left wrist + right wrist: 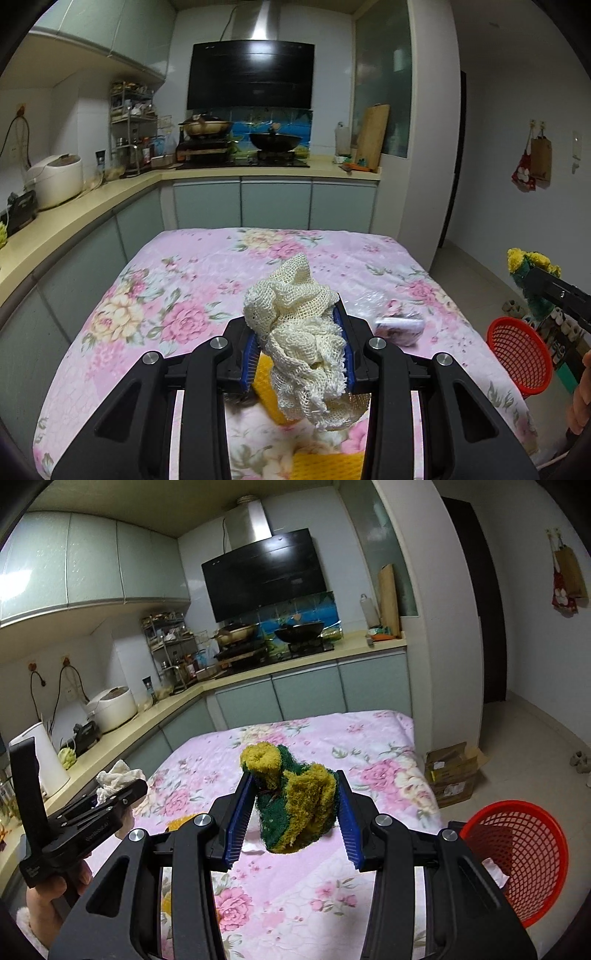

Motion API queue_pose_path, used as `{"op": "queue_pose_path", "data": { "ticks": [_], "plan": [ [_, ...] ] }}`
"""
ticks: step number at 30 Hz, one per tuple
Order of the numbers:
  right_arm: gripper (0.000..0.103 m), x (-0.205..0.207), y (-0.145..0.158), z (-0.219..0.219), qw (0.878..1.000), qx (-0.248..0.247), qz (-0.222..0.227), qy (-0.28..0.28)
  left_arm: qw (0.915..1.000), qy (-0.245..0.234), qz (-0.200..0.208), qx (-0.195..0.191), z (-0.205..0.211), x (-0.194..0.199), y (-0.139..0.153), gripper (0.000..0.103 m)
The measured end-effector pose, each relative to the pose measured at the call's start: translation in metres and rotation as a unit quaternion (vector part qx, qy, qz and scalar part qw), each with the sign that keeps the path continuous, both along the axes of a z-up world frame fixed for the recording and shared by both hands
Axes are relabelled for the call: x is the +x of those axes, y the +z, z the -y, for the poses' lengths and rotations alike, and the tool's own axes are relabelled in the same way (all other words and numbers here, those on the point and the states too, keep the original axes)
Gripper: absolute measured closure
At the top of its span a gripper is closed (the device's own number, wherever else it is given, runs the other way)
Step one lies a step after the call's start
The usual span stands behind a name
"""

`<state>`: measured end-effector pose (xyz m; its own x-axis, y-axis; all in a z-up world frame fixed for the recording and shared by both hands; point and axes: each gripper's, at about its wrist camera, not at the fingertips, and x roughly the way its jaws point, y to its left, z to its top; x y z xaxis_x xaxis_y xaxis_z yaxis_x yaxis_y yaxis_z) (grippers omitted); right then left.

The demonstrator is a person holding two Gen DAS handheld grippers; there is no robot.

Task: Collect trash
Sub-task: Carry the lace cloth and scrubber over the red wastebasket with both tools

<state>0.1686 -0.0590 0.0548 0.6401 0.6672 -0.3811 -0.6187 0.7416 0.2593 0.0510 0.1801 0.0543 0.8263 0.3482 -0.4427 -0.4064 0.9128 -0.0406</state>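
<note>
Kitchen: pale green cabinets point(207, 205), beige L-shaped bench point(92, 195), black range hood point(251, 74). White walls, tiled floor point(535, 723).

Cream mesh rag point(299, 332), yellow-green scourer point(295, 805) held aloft

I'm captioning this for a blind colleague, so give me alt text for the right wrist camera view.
The right gripper holds a crumpled yellow-and-green scouring pad between its blue fingers, above a table with a pink floral cloth. A red mesh basket sits lower right; the left gripper, holding cream netting, is at left.
</note>
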Motion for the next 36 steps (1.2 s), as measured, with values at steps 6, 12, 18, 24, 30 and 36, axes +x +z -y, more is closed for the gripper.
{"op": "queue_pose_path", "data": {
  "ticks": [6,12,18,24,30,36],
  "plan": [
    [0.061,0.003,0.006,0.018,1.0,0.004,0.006,-0.019,0.9998,-0.018,0.006,0.004,0.016,0.013,0.005,0.07],
    [0.061,0.006,0.008,0.034,0.999,0.009,0.009,-0.038,0.9992,-0.039,0.007,0.008,0.036,0.025,0.007,0.07],
    [0.061,0.009,0.007,0.05,0.998,0.011,0.008,-0.059,0.9978,-0.065,0.003,0.011,0.057,0.04,0.006,0.07],
    [0.061,0.013,0.007,0.067,0.997,0.014,0.006,-0.082,0.996,-0.088,-0.001,0.014,0.077,0.053,0.006,0.07],
    [0.061,0.02,0.004,0.082,0.994,0.018,0.0,-0.108,0.9933,-0.114,-0.003,0.018,0.099,0.066,0.005,0.07],
    [0.061,0.026,0.001,0.099,0.99,0.013,-0.004,-0.141,0.9897,-0.142,-0.009,0.015,0.12,0.082,0.004,0.07]
  ]
}}
